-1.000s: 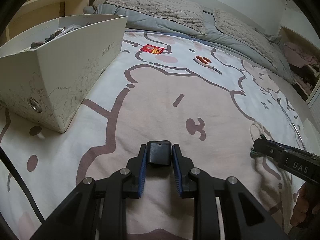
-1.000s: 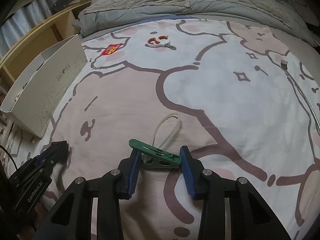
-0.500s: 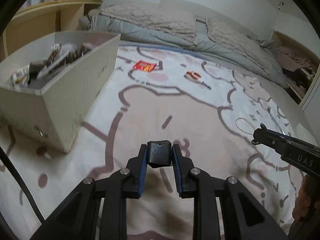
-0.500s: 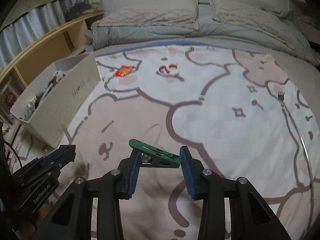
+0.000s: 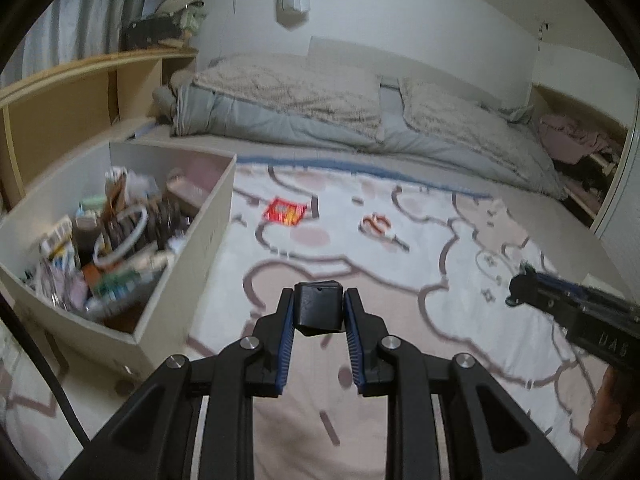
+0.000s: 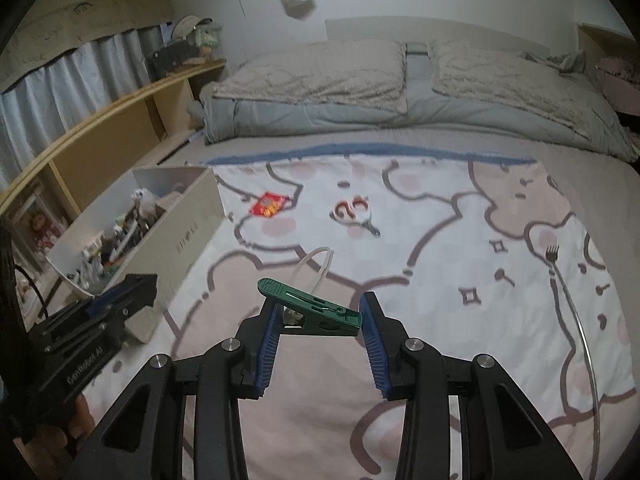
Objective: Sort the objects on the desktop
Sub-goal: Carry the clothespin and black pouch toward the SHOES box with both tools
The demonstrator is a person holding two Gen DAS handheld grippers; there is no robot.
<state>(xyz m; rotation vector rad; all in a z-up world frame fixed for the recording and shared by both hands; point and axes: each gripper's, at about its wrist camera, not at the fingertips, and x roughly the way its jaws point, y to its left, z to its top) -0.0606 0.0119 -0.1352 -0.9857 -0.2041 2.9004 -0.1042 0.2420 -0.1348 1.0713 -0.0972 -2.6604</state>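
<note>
My left gripper (image 5: 319, 307) is shut on a small black block (image 5: 318, 307), held in the air above the cartoon-print bedspread. My right gripper (image 6: 318, 314) is shut on a green clothespin (image 6: 310, 309), which lies crosswise between the pads, also off the bed. A cream storage box (image 5: 188, 236), full of several small items, stands at the left; it shows in the right wrist view too (image 6: 188, 216). On the bedspread farther back lie a red snack packet (image 5: 285, 211) and orange-handled scissors (image 5: 380, 226). Each gripper appears at the edge of the other's view.
A clear plastic loop (image 6: 316, 268) lies on the bedspread beyond the clothespin. A fork (image 6: 554, 258) rests at the right. Grey duvet and pillows (image 5: 320, 108) fill the back, a wooden shelf (image 5: 80, 100) runs along the left, and a person's hand (image 5: 608, 420) shows low right.
Both grippers have risen off the bedspread with their objects still gripped. The views now look down from higher, showing the box's contents and the wall behind the bed.
</note>
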